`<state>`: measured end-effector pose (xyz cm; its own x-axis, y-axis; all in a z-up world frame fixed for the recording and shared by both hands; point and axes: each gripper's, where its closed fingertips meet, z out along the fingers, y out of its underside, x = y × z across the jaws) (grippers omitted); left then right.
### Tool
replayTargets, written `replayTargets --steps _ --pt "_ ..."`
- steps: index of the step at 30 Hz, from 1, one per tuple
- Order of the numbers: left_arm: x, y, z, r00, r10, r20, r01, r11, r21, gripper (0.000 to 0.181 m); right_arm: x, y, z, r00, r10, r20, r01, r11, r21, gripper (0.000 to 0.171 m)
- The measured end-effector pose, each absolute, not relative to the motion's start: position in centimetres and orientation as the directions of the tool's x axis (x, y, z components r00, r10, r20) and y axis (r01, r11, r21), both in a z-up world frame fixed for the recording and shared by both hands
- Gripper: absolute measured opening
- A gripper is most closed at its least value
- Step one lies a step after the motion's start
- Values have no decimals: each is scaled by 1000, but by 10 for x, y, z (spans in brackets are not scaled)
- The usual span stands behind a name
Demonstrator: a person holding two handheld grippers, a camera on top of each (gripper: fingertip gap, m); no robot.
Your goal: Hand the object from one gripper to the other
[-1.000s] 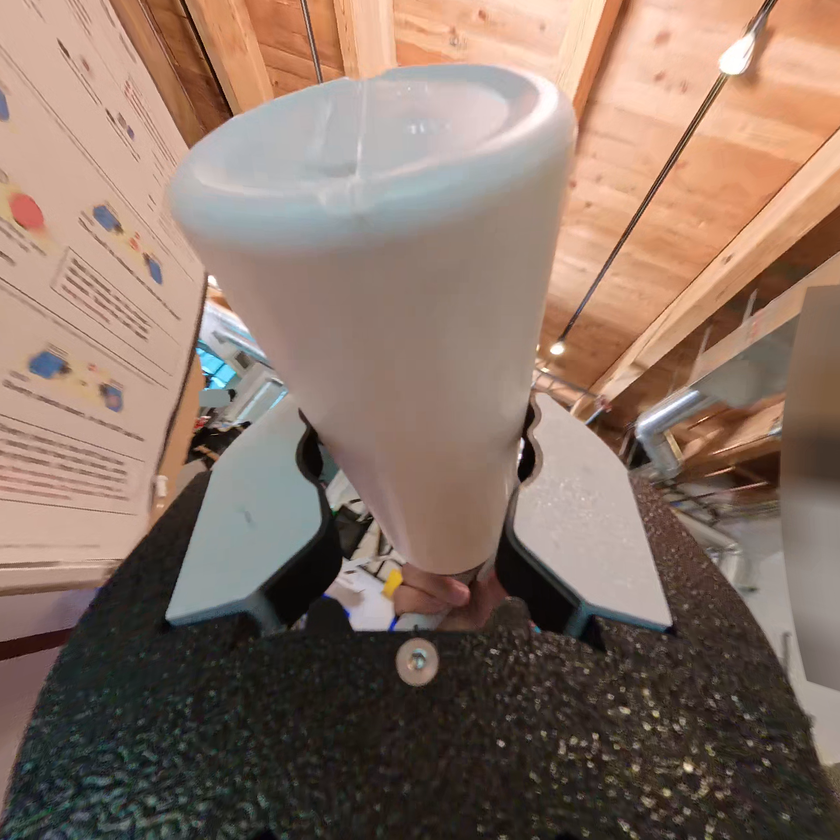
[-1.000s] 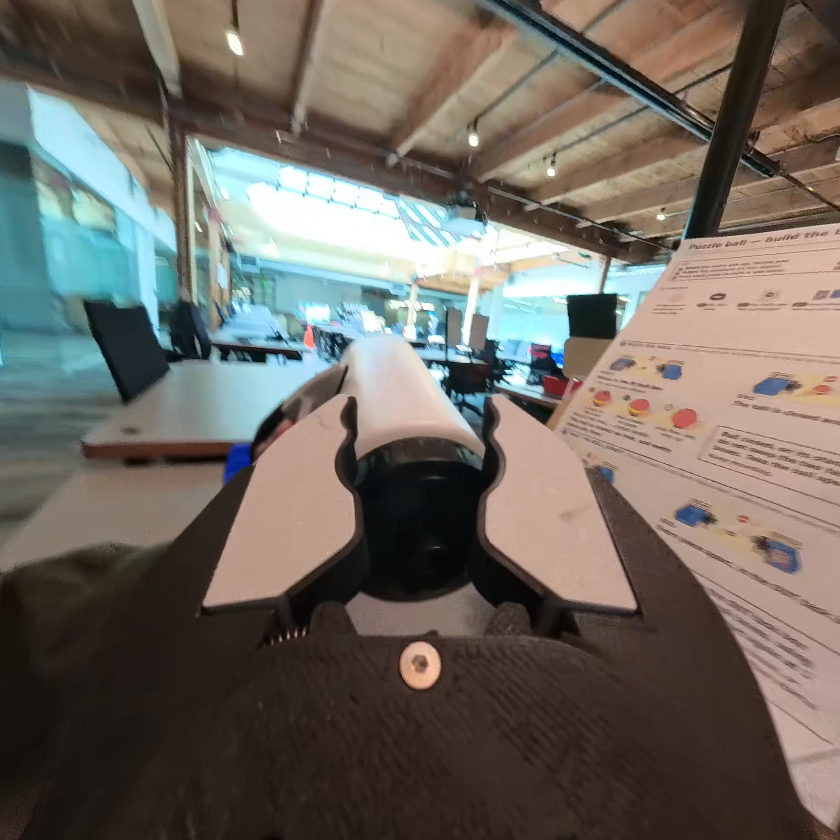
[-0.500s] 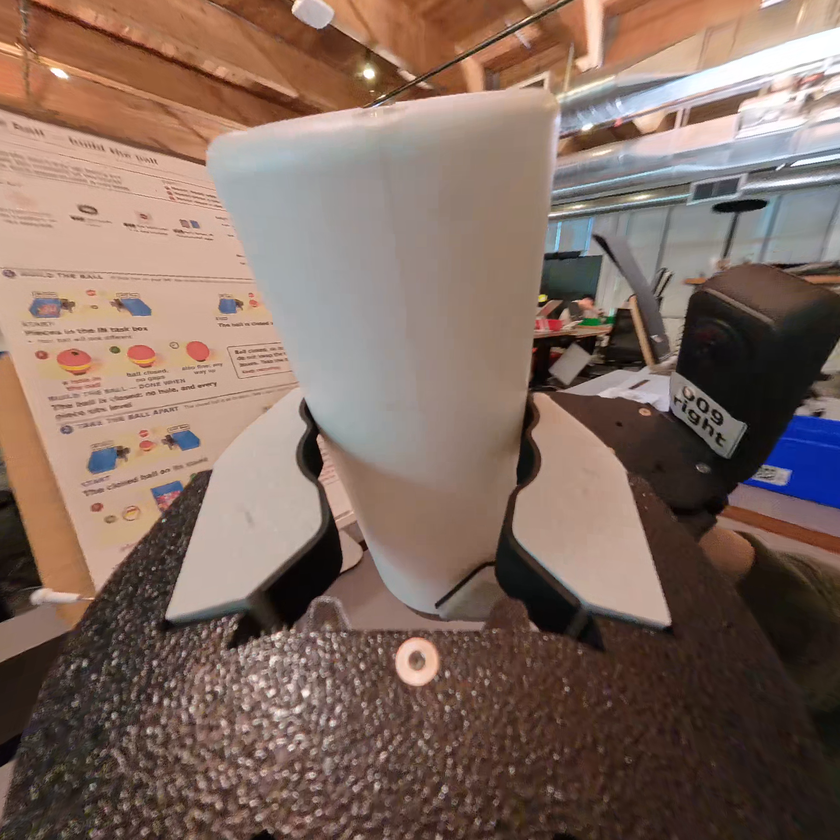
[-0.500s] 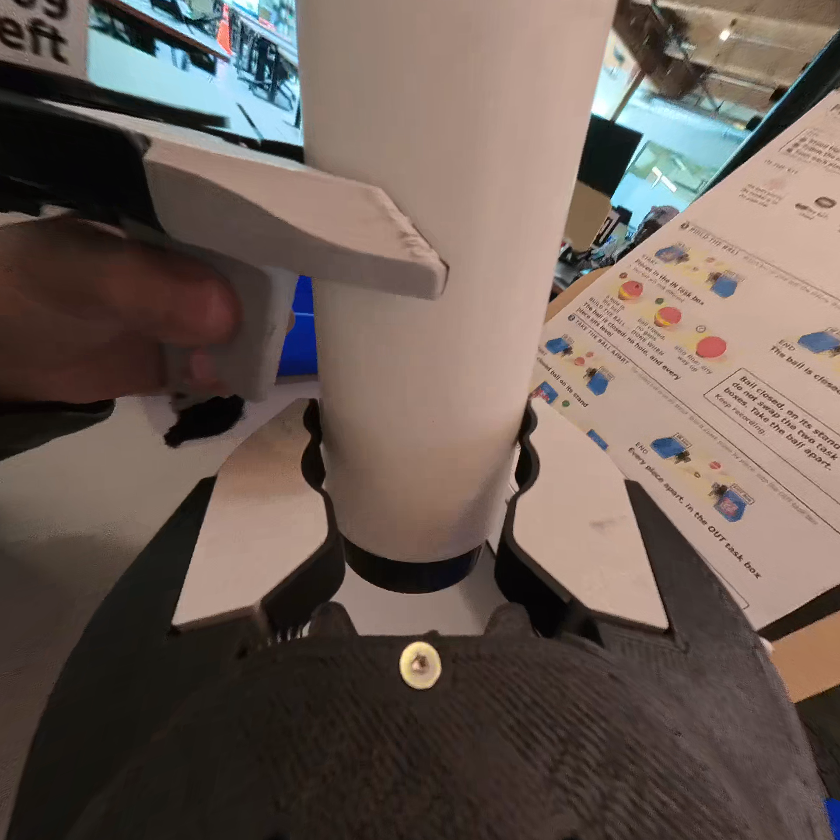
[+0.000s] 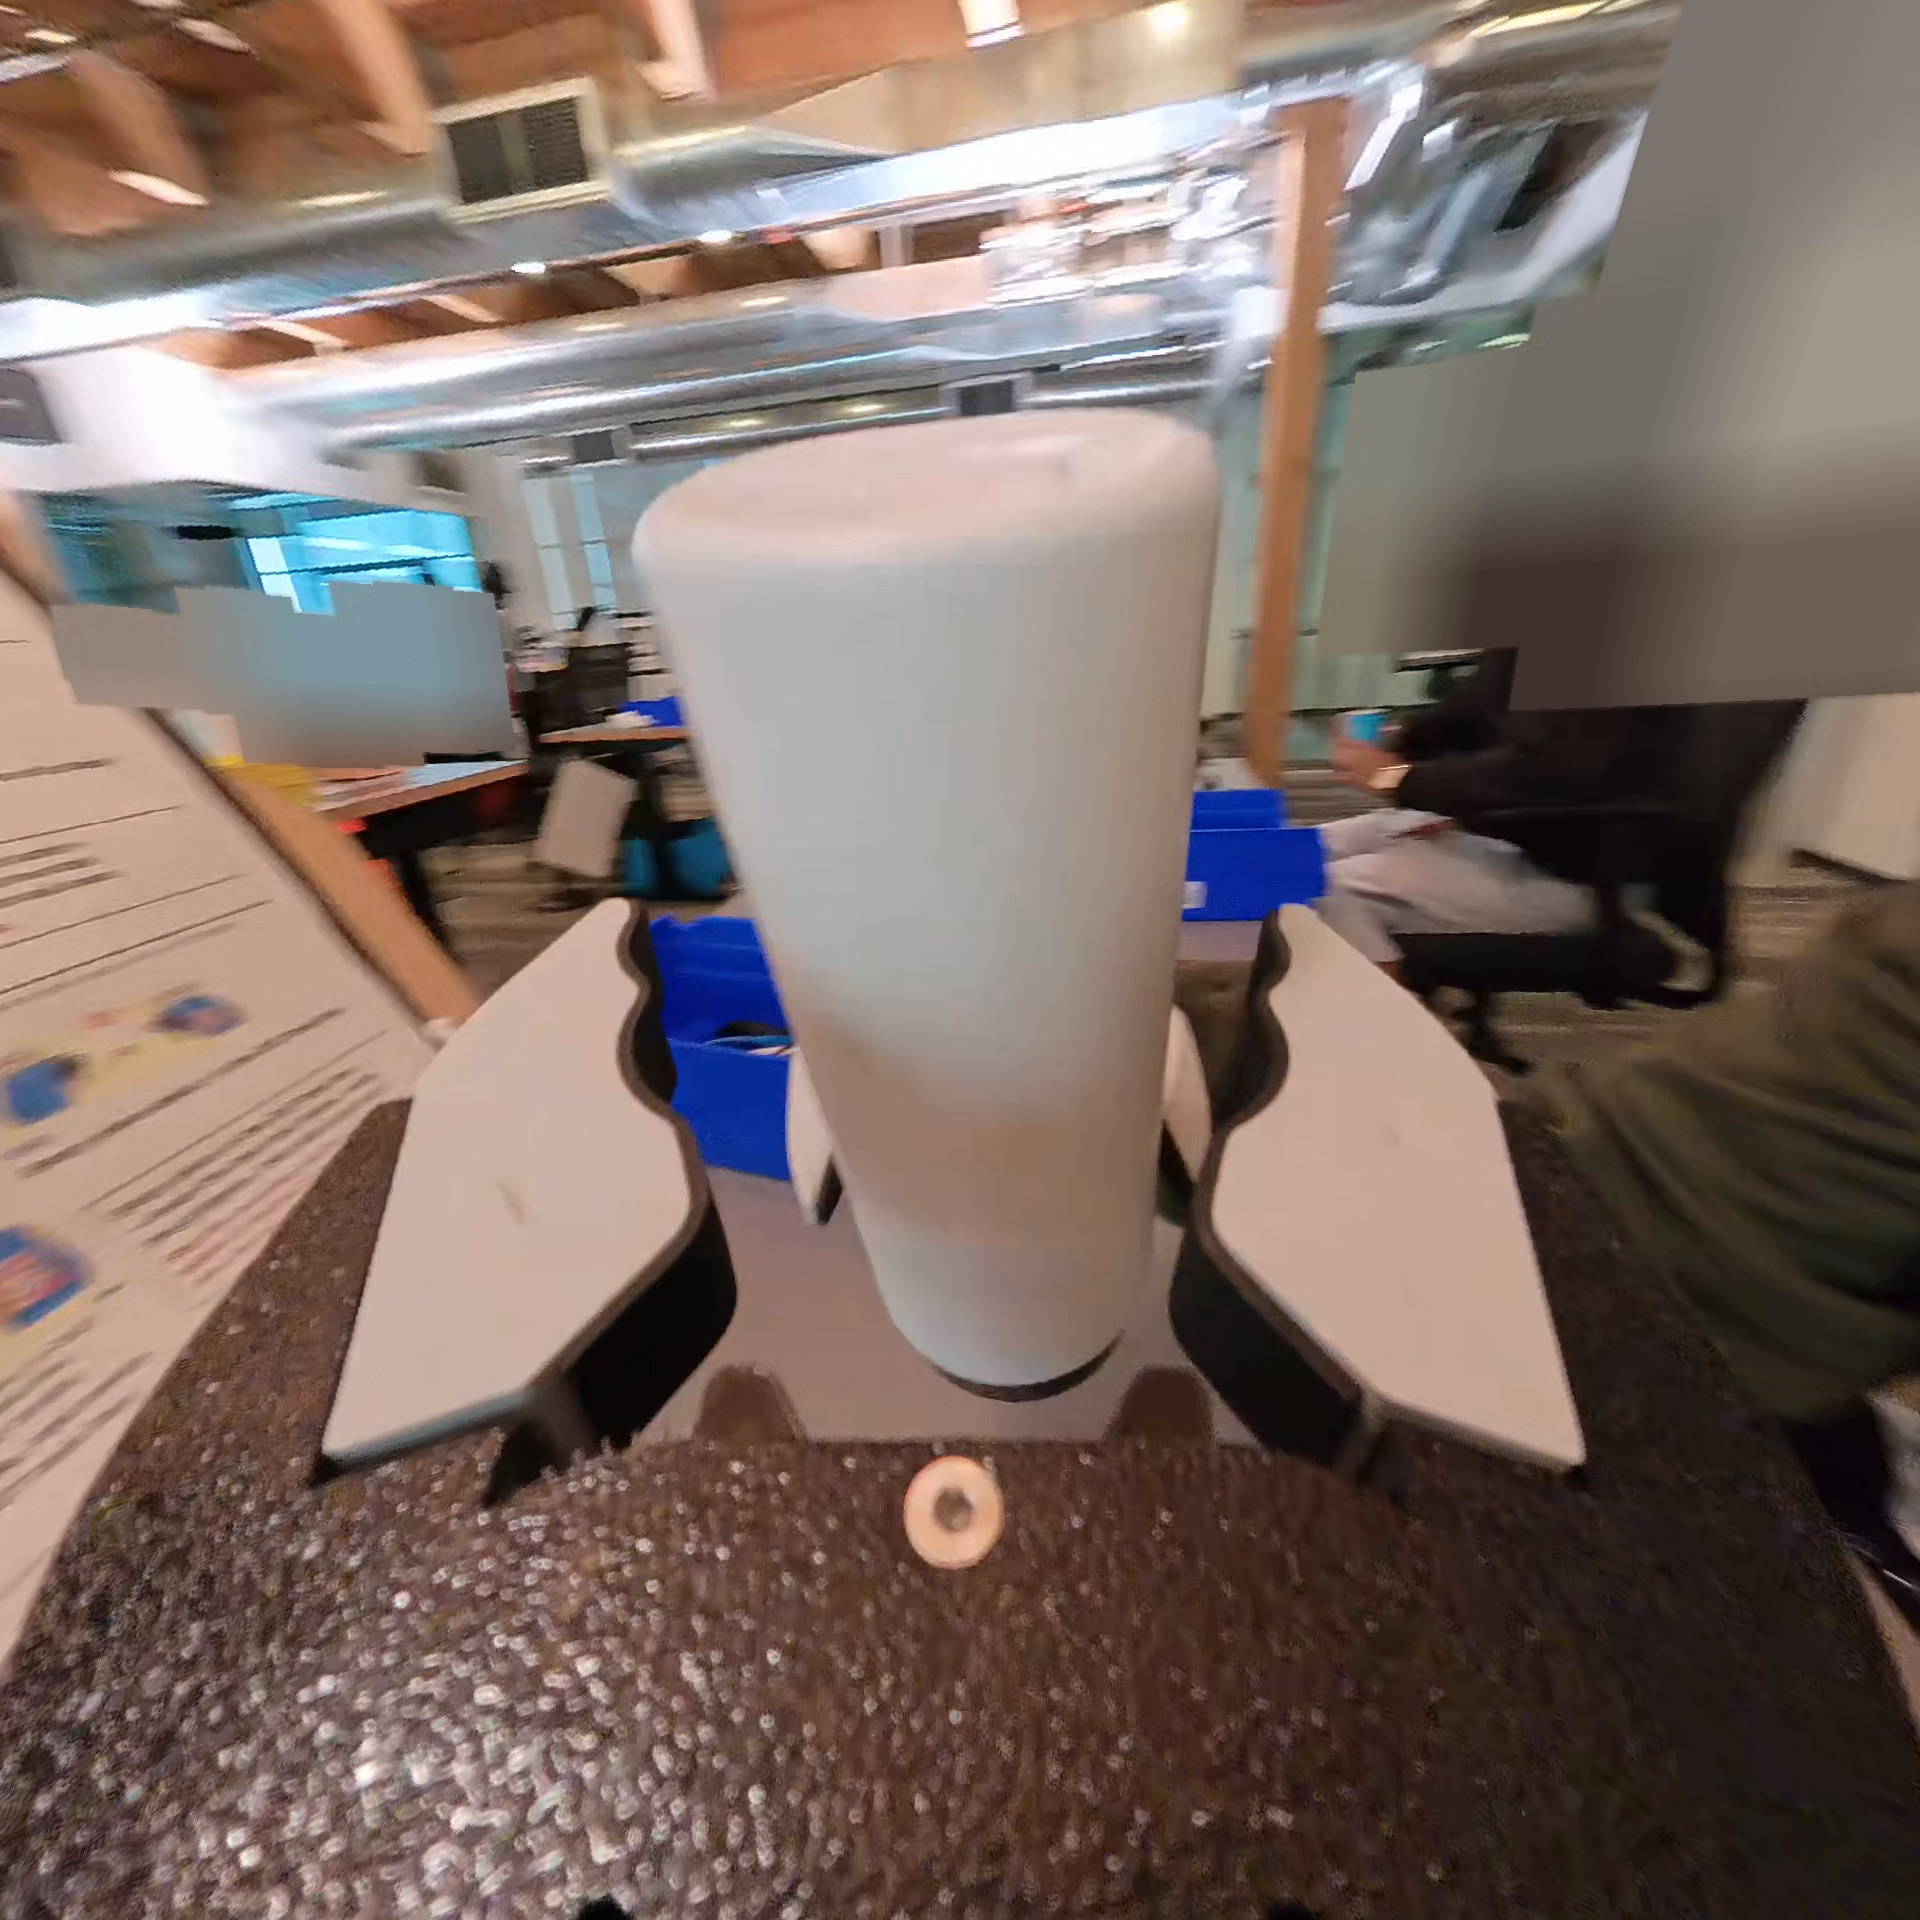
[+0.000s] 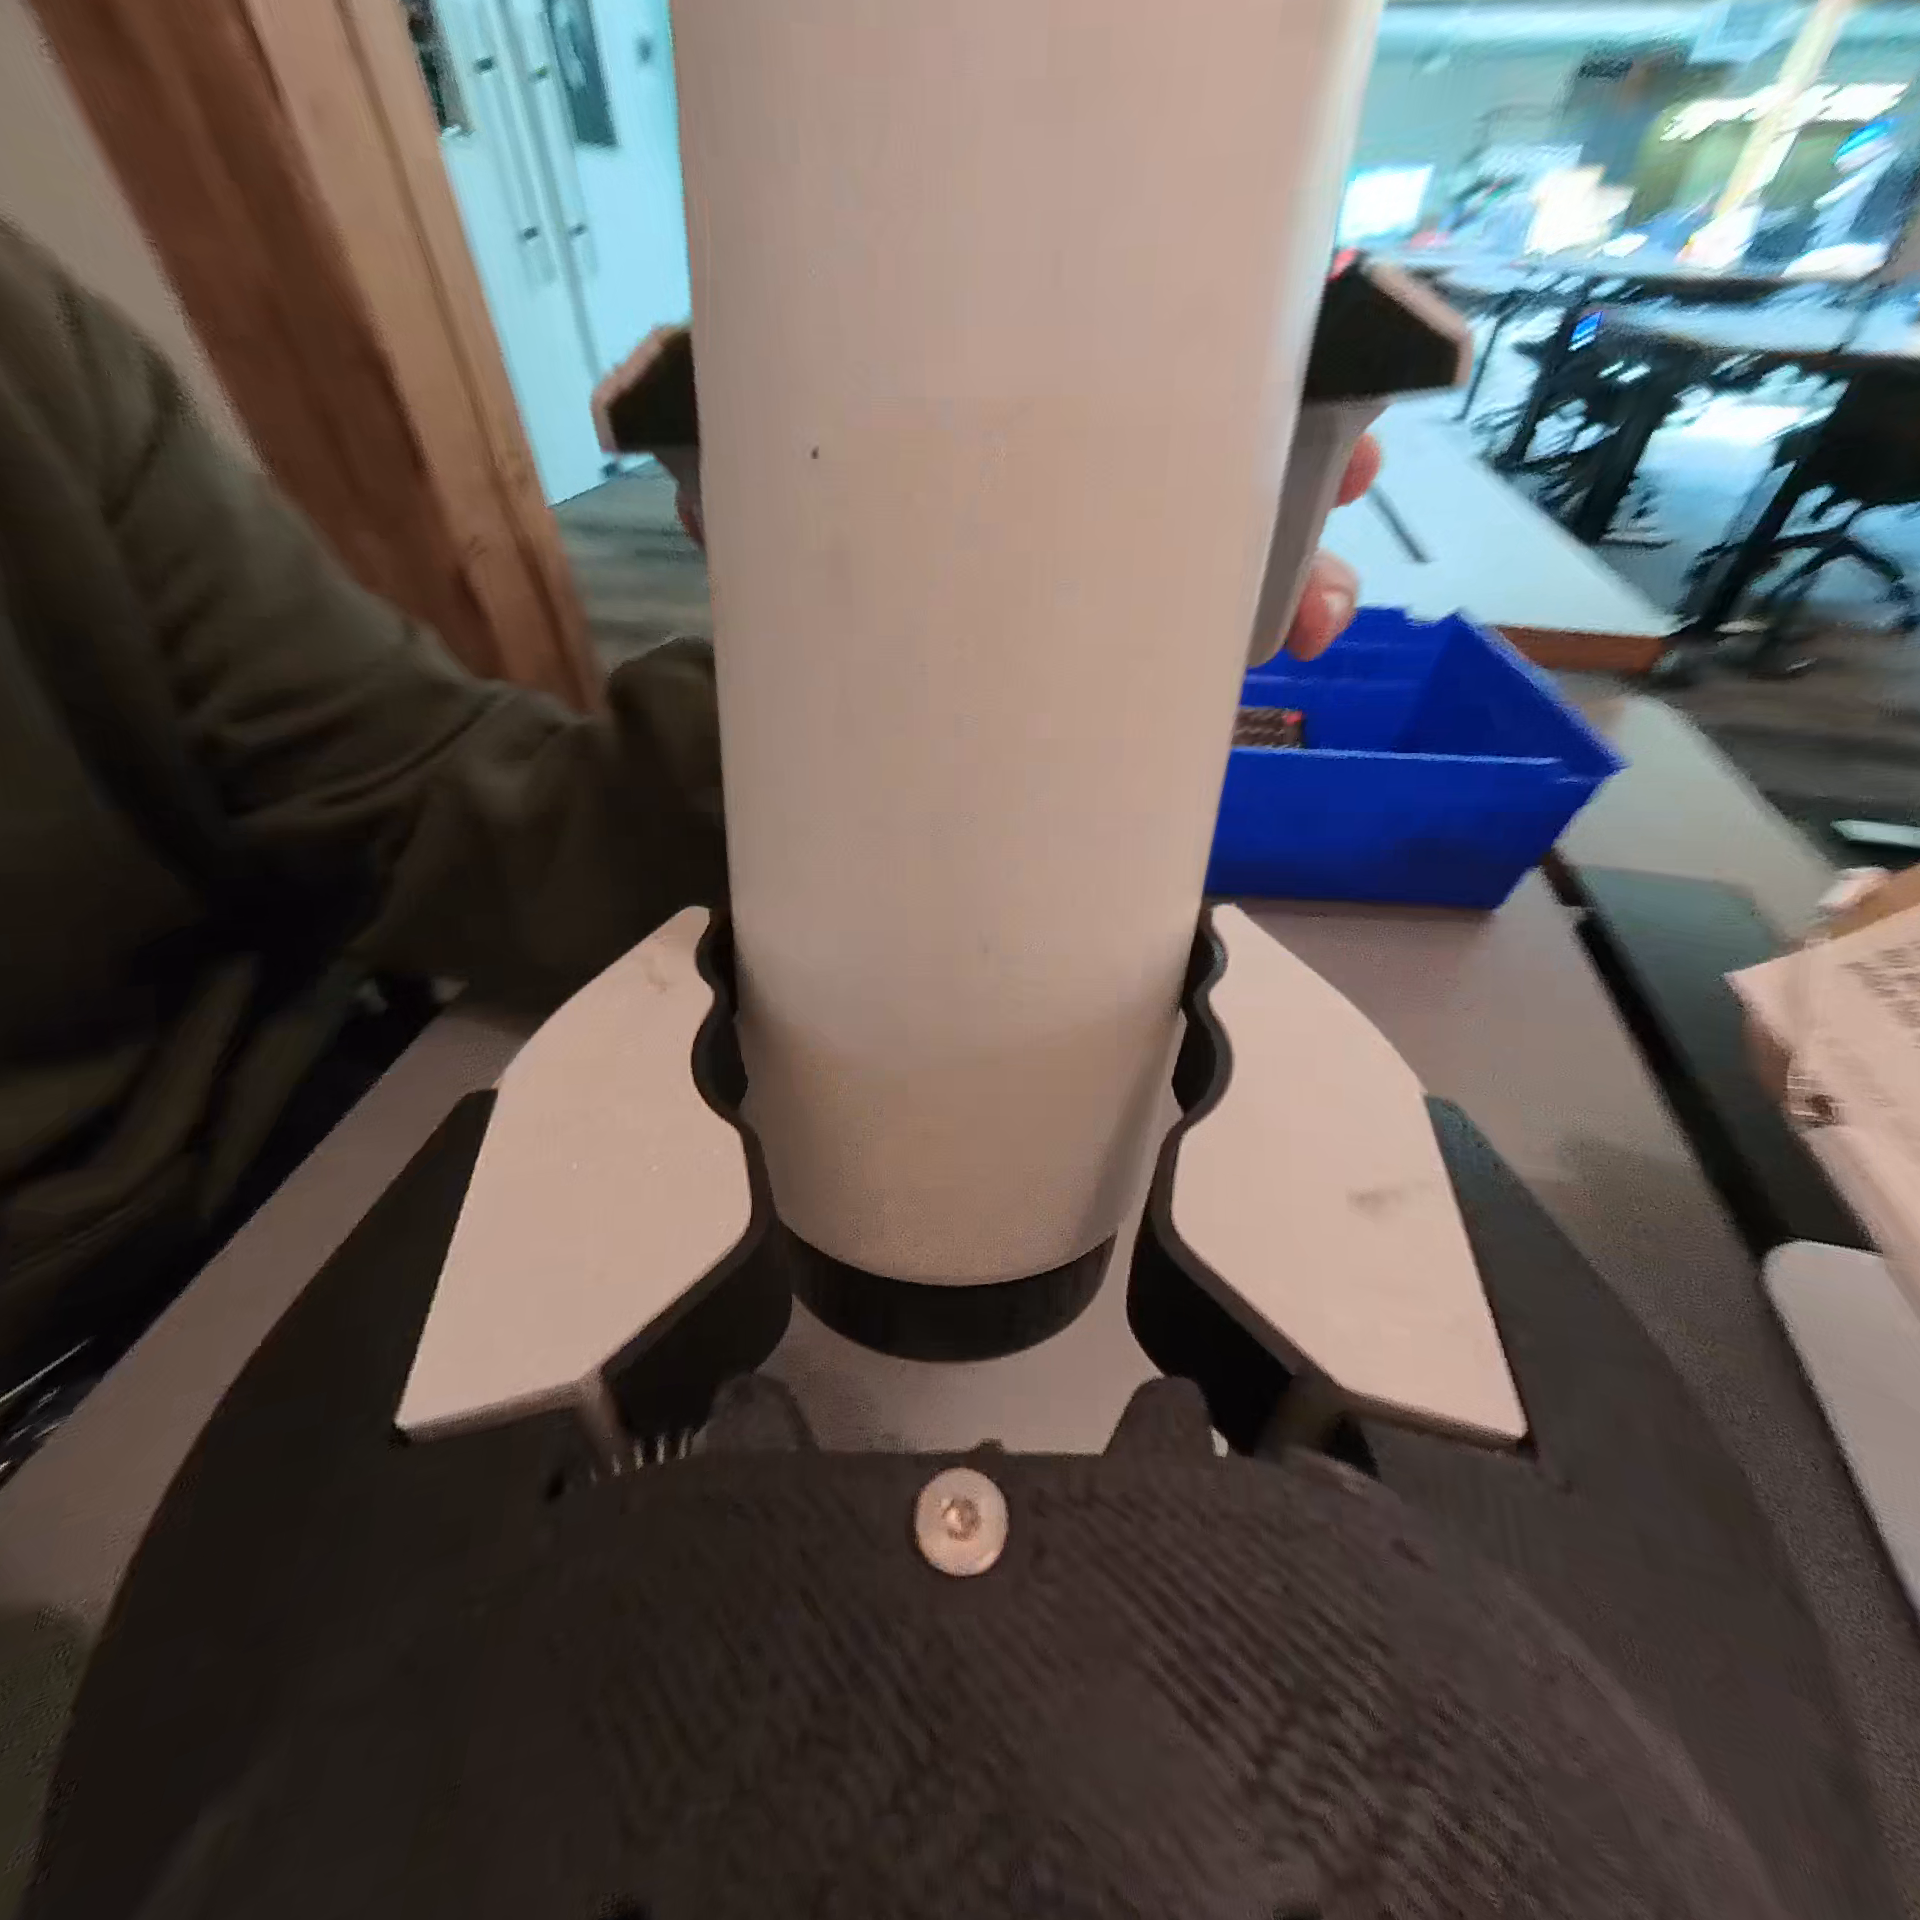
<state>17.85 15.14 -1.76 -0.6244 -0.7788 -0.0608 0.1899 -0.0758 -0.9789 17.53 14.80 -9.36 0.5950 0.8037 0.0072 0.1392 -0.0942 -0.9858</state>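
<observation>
A white bottle (image 5: 935, 831) with a black cap (image 6: 940, 1309) at its near end stands between both grippers. My right gripper (image 6: 961, 925) is shut on the bottle just above the cap, with both fingers pressed to its sides. My left gripper (image 5: 956, 914) is open: its jaws stand around the bottle with a gap on each side. The right gripper's fingertips (image 5: 808, 1148) show behind the bottle in the left wrist view. The left gripper's fingers (image 6: 1382, 353) flank the bottle higher up in the right wrist view, with a hand behind them.
A blue bin (image 6: 1403, 790) sits on the grey table (image 6: 1621, 1039) to the right. A person's dark green sleeve (image 6: 312, 727) is at the left. An instruction board (image 5: 135, 1039) leans at the left, papers (image 6: 1849, 1018) lie at the right, and office desks and chairs stand farther off. Spacing between my two grippers at the tips: around 8 centimetres.
The left gripper's jaws have opened off the bottle, while the right gripper stays shut on it. Both views have swung round with the bottle.
</observation>
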Motion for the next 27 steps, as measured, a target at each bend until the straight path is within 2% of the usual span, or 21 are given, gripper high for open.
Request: replayTargets --steps 3,7,10,12,14,17,22,25,27 --pt "171 142 -23 -696 -714 -80 190 -76 -979 97 160 141 -106 521 852 -54 169 -165 -972 83" --pt "175 142 -25 -690 -716 -104 193 -45 -980 88 159 149 -117 554 832 -11 245 -176 -953 83" --pt "186 168 -15 -511 -851 -124 233 2 -972 87 186 171 -103 718 679 153 271 -70 -960 76" --pt "191 193 -3 -337 -939 -72 240 -11 -971 87 205 183 -92 796 523 305 356 3 -934 90" --pt "191 214 10 -168 -986 15 266 -60 -962 87 214 192 -91 814 415 406 450 -9 -893 105" --pt "187 229 21 -1 -992 126 314 -120 -942 87 225 210 -82 812 220 541 557 -13 -830 113" --pt "177 236 31 156 -963 219 439 -131 -889 87 214 229 -83 778 136 613 614 40 -788 111" --pt "175 234 32 169 -950 262 483 -152 -862 87 214 236 -84 737 75 671 672 25 -741 108" --pt "178 231 31 166 -951 261 473 -155 -867 87 223 236 -81 684 -6 730 730 -12 -684 96"
